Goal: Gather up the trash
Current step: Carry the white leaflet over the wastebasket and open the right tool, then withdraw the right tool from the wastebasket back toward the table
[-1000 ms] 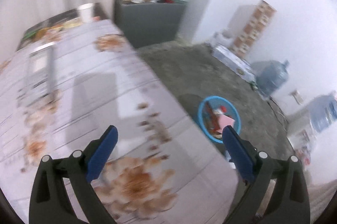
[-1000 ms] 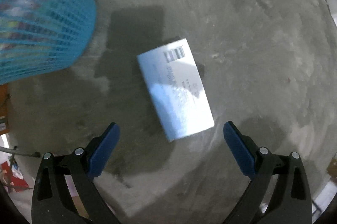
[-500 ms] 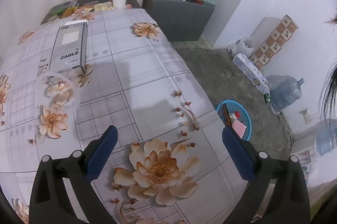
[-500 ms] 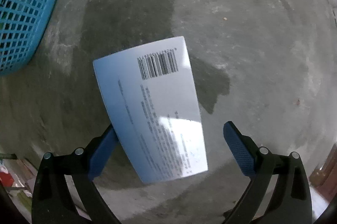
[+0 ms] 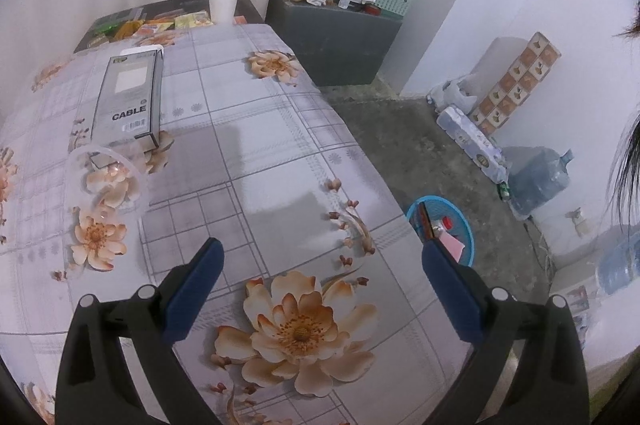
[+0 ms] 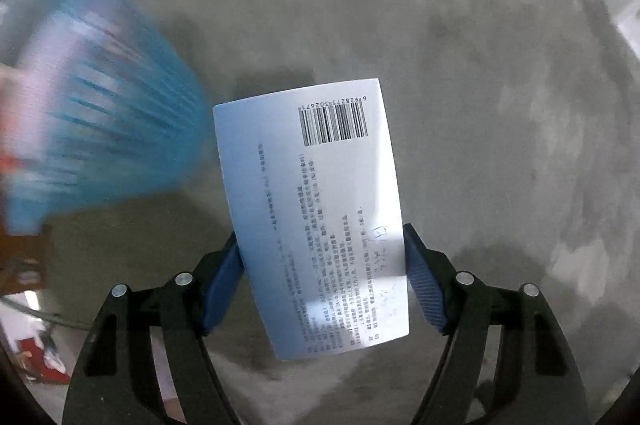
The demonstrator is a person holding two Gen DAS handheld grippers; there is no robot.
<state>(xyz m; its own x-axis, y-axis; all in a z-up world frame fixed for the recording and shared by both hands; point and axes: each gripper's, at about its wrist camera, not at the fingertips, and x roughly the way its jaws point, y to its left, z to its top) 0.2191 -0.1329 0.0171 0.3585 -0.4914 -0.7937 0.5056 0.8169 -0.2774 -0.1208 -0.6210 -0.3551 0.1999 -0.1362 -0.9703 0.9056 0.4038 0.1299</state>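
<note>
A flat white and pale-blue box (image 6: 316,217) with a barcode hangs above the concrete floor. My right gripper (image 6: 322,237) has its jaws closing on the box, and both blue pads press its long edges. The blue mesh trash basket (image 6: 112,129) is a blur to the left of the box. In the left wrist view the same basket (image 5: 466,231) stands on the floor beside the table and holds some trash. My left gripper (image 5: 320,253) is open above the flowered tablecloth (image 5: 260,165), nothing between its fingers.
On the table lie a grey box marked CABLE (image 5: 128,101), a clear plastic cup (image 5: 108,181) and a white paper cup (image 5: 223,5). A dark cabinet (image 5: 332,49) stands behind; water jugs (image 5: 536,177) line the wall. A person's hair shows at right.
The right jaws have closed in on the box and lifted it off the floor, and the basket has slid into the left of that view. The left wrist view swung at first, then held still.
</note>
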